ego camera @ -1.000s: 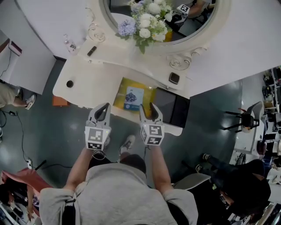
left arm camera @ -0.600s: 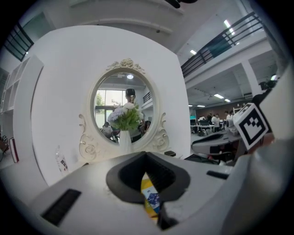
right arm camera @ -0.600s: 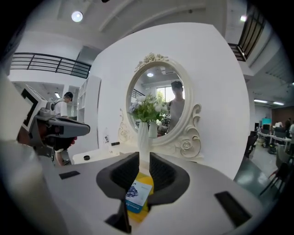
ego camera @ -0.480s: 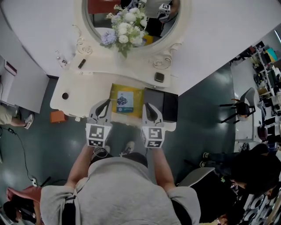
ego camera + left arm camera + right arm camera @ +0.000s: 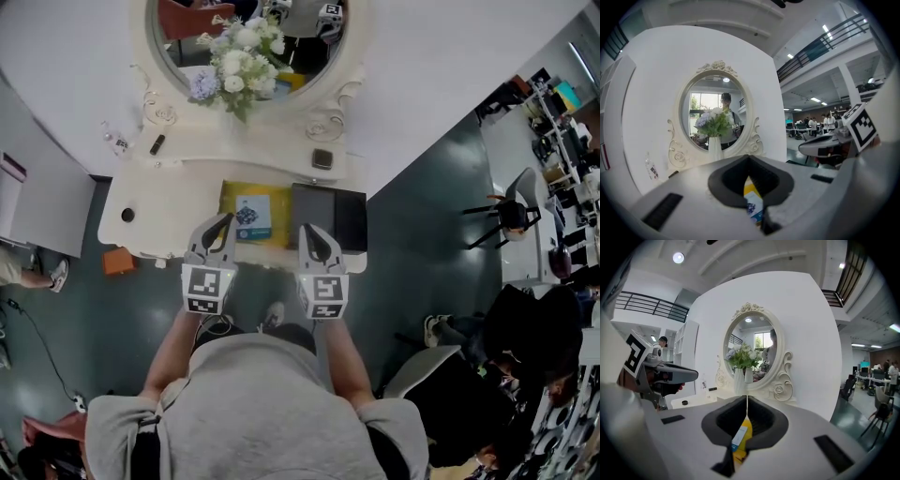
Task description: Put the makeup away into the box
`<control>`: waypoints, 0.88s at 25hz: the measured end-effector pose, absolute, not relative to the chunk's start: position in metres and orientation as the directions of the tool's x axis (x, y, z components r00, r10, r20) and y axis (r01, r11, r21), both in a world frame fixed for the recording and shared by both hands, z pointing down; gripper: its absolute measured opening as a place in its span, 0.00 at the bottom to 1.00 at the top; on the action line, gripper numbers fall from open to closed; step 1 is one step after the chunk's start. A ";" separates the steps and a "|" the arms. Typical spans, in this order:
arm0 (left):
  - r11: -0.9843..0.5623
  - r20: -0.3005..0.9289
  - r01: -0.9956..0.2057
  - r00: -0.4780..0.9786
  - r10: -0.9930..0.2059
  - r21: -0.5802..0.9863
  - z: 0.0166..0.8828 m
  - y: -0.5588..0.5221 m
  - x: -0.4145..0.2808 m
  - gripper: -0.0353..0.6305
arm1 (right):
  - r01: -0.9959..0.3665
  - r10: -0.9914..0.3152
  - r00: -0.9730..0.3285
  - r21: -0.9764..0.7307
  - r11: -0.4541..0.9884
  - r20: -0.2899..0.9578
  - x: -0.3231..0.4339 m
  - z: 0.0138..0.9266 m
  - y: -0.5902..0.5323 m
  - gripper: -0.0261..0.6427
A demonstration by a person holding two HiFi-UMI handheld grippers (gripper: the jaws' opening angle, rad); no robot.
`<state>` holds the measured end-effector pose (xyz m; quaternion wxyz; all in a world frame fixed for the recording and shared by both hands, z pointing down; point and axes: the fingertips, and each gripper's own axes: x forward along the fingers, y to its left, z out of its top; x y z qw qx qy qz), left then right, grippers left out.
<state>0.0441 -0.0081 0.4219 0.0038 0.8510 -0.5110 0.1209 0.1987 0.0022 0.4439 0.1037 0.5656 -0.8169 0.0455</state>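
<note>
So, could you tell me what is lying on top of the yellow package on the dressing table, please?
A blue-and-white card lies on the yellow package, near its middle. Whether it is loose or printed on cannot be told; the part beneath it is covered.

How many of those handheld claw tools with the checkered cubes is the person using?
2. The left gripper is over the table's front edge by the yellow box; the right gripper, jaws just closed on nothing, is by the black box.
</note>
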 end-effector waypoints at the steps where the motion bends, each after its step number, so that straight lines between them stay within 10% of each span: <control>1: -0.475 0.212 -0.872 0.445 -0.870 -0.118 0.422 -0.008 0.045 0.05 | -0.932 -0.913 -0.344 0.044 0.361 0.219 0.200 0.444 0.002 0.07; 22: -0.105 0.245 -0.989 0.077 -0.966 -0.100 0.453 0.020 -0.103 0.05 | -0.681 -0.663 -0.708 0.012 0.732 0.242 0.024 0.467 -0.019 0.07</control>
